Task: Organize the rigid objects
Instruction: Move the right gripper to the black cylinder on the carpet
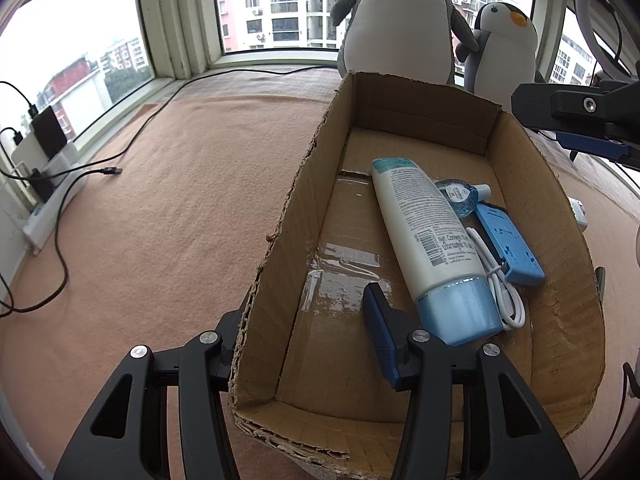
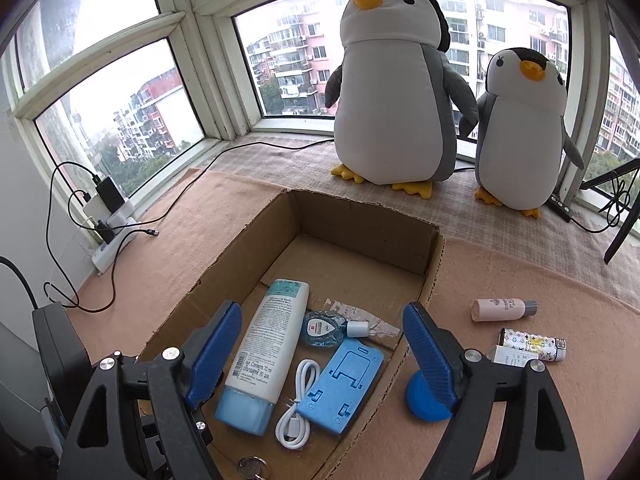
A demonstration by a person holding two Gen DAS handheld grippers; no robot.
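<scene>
An open cardboard box [image 1: 520, 184] [image 2: 434, 276] lies on the peach cloth. Inside it are a white lotion tube with a blue cap [image 1: 432, 240] [image 2: 268, 348], a small blue sanitizer bottle [image 1: 460, 196] [image 2: 324, 330], a blue phone stand [image 1: 512, 244] [image 2: 344, 384], a coiled white cable [image 1: 504, 288] [image 2: 298, 412] and keys [image 2: 252, 468]. My left gripper [image 1: 304, 312] is open and straddles the box's left wall, one blue pad [image 1: 380, 340] inside. My right gripper [image 2: 320, 312] [image 1: 580, 120] hovers open over the box. Right of the box lie a pale bottle [image 2: 502, 309], a patterned tube [image 2: 532, 344], a small white pack [image 2: 512, 356] and a blue round object [image 2: 420, 402].
Two penguin plush toys [image 2: 396, 92] [image 2: 520, 128] stand on the window ledge behind the box. A power strip with chargers [image 2: 108, 216] [image 1: 44, 184] and loose black cables [image 1: 108, 171] lie at the left. A black stand [image 2: 624, 208] sits at the far right.
</scene>
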